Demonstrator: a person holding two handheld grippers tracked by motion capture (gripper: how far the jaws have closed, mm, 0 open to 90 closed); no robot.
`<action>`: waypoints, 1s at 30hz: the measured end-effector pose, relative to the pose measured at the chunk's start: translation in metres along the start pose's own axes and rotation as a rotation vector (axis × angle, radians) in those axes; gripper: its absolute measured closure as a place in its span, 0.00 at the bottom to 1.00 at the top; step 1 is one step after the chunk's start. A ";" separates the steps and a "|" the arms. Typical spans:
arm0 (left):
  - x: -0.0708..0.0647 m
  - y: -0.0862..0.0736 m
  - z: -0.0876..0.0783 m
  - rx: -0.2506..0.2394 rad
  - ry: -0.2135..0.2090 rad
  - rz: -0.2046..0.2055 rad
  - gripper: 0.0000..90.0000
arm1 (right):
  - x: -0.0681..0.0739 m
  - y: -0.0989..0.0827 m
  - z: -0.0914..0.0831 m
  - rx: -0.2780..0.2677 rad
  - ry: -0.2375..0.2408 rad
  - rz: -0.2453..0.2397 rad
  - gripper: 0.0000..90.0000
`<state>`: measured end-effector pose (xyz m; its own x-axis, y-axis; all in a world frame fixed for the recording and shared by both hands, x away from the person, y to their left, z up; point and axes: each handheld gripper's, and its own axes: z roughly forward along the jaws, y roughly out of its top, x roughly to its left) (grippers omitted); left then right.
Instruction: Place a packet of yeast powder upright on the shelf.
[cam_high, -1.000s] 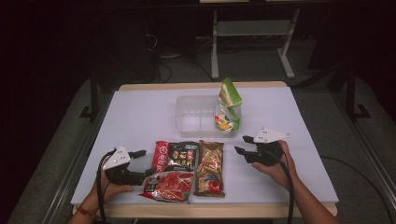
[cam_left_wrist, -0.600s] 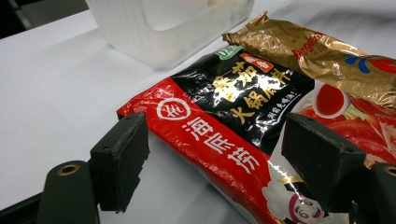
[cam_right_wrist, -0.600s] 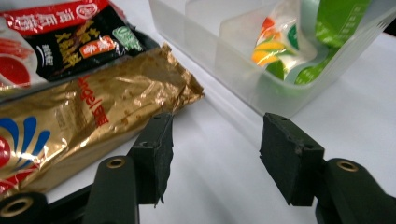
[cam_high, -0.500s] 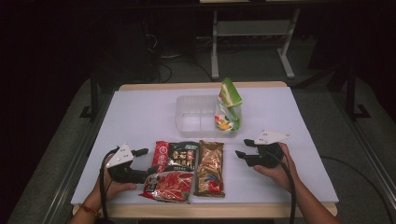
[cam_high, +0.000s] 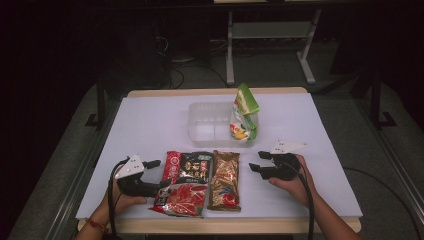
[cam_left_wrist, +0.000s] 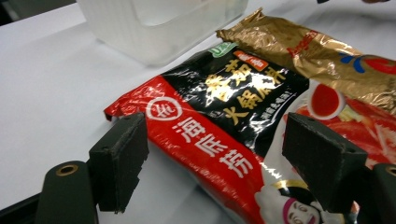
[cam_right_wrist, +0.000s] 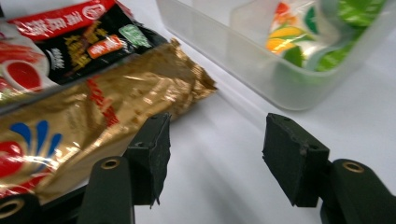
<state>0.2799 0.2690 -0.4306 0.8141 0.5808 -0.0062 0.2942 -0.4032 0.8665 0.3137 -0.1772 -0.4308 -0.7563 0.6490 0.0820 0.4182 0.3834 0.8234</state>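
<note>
A clear plastic container (cam_high: 212, 122) stands mid-table with a green snack bag (cam_high: 244, 112) upright at its right end. In front of it lie a red-and-black packet (cam_high: 187, 167), a gold packet (cam_high: 225, 180) and a red packet (cam_high: 182, 197). My left gripper (cam_high: 164, 173) is open at the left edge of the packets. In the left gripper view the red-and-black packet (cam_left_wrist: 219, 116) lies between its untouching pads (cam_left_wrist: 119, 163). My right gripper (cam_high: 256, 161) is open just right of the gold packet (cam_right_wrist: 93, 116). Its jaws have just been opening over bare table, with nothing between them.
White sheet (cam_high: 150, 125) covers the table, with bare room at the left, right and back. The container's near wall (cam_right_wrist: 261, 70) is close ahead of the right gripper. Beyond the table are a dark floor, cables and a white stand (cam_high: 270, 35).
The right gripper has slipped slightly toward the table's front edge and its jaws stand a little wider. The left gripper and the packets have kept still.
</note>
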 end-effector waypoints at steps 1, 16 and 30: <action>-0.001 0.001 0.001 -0.002 0.000 -0.005 0.25 | 0.004 0.001 0.003 0.001 0.025 0.007 0.44; -0.019 0.015 0.015 0.021 -0.066 -0.005 0.25 | 0.033 0.009 0.036 0.078 0.138 0.053 0.33; -0.032 0.018 0.032 0.065 -0.125 0.020 0.24 | 0.040 0.008 0.059 0.178 0.147 0.113 0.19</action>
<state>0.2752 0.2208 -0.4304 0.8750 0.4810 -0.0545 0.3056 -0.4616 0.8328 0.3164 -0.1093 -0.4540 -0.7594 0.5965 0.2597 0.5765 0.4321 0.6935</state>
